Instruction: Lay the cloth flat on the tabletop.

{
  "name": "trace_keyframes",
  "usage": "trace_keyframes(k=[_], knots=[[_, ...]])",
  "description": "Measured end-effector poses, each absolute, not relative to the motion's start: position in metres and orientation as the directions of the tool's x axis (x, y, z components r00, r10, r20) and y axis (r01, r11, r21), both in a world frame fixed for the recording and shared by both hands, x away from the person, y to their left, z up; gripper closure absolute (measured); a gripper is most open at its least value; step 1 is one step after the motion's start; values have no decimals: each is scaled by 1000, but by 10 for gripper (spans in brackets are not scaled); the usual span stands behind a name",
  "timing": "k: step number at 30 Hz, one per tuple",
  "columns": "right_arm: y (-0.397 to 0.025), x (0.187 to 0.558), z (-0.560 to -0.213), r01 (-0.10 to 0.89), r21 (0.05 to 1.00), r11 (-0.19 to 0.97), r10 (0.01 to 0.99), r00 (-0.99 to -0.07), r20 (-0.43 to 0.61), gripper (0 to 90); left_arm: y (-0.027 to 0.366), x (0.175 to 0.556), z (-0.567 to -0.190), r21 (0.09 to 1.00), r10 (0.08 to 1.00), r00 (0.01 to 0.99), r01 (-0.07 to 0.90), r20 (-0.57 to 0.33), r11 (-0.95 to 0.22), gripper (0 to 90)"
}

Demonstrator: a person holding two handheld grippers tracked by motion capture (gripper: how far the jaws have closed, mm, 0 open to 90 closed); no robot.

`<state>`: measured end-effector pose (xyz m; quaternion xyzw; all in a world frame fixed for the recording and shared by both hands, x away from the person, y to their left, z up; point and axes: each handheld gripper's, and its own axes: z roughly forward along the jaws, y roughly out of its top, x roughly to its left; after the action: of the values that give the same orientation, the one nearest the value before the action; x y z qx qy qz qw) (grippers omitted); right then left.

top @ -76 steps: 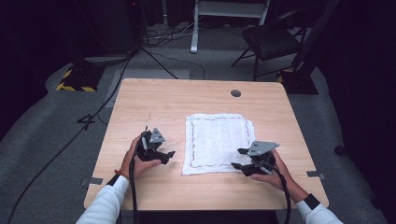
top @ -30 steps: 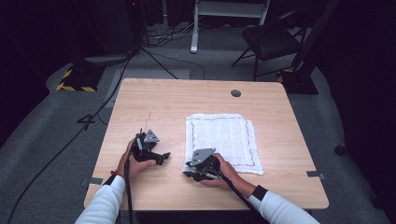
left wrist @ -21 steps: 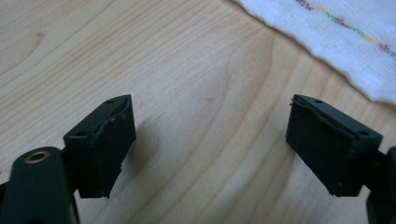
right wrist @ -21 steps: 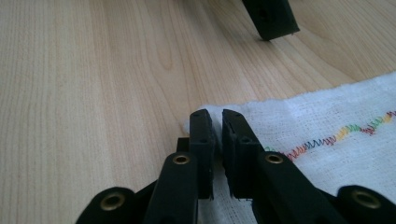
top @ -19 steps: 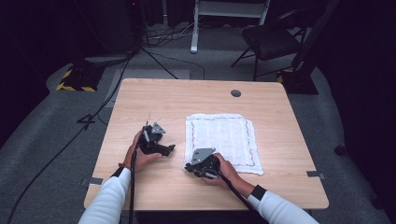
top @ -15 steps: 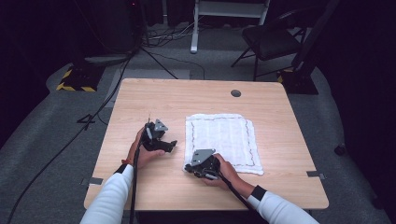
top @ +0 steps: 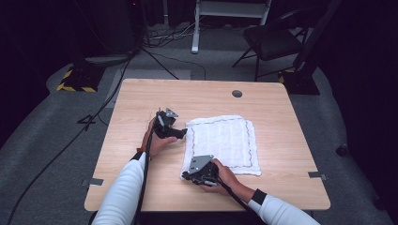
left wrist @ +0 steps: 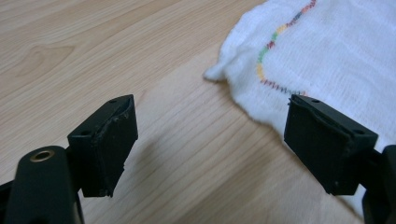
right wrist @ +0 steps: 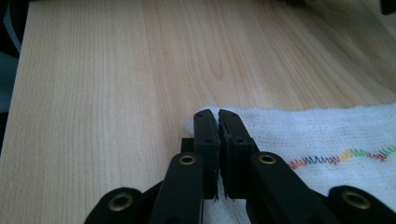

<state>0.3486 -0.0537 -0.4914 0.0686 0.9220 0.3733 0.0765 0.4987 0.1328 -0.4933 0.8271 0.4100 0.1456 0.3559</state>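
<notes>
A white cloth (top: 220, 140) with a coloured stitched border lies flat on the wooden table (top: 141, 108). My left gripper (top: 180, 132) is open at the cloth's far-left corner. In the left gripper view (left wrist: 217, 140) one jaw hangs over bare wood and the other over the cloth's (left wrist: 336, 56) edge, with the corner just ahead. My right gripper (top: 185, 176) is at the near-left corner. In the right gripper view its jaws (right wrist: 218, 116) are pressed together on the cloth's (right wrist: 327, 130) corner.
A round cable hole (top: 237, 93) sits near the table's far edge. Grey tape marks (top: 94, 181) (top: 317, 174) lie near the front corners. A dark chair (top: 272, 42) and floor cables stand beyond the table. Bare wood surrounds the cloth on all sides.
My right gripper crossed from the cloth's near-right side to its near-left corner and has stayed there. My left gripper slid forward and right up to the far-left corner.
</notes>
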Motion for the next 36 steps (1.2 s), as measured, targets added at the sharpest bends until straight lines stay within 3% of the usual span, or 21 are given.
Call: trace_keyframes(k=[10, 14, 16, 20, 24, 28, 36], knots=[[-54, 344, -491, 56, 692, 720, 168, -981, -95, 866, 106, 519, -502, 704, 794, 604, 596, -75, -387, 174], [-54, 344, -492, 54, 691, 721, 165, -982, -96, 865, 100, 520, -502, 698, 791, 610, 583, -40, -415, 195], [-54, 343, -492, 53, 689, 723, 165, -981, -98, 865, 99, 519, -502, 709, 786, 616, 575, -46, -408, 243], [-54, 343, -491, 50, 690, 722, 170, -980, -106, 865, 101, 517, -499, 715, 751, 657, 554, -62, -426, 541], [-54, 343, -491, 50, 691, 721, 174, -978, -111, 865, 106, 516, -498, 706, 717, 692, 547, -79, -450, 751], [-54, 343, -489, 36, 698, 715, 172, -977, -126, 867, 113, 517, -496, 700, 715, 697, 540, -59, -468, 831], [-52, 346, -482, 28, 728, 685, 190, -972, -142, 869, 131, 517, -486, 713, 733, 678, 537, -47, -451, 845]])
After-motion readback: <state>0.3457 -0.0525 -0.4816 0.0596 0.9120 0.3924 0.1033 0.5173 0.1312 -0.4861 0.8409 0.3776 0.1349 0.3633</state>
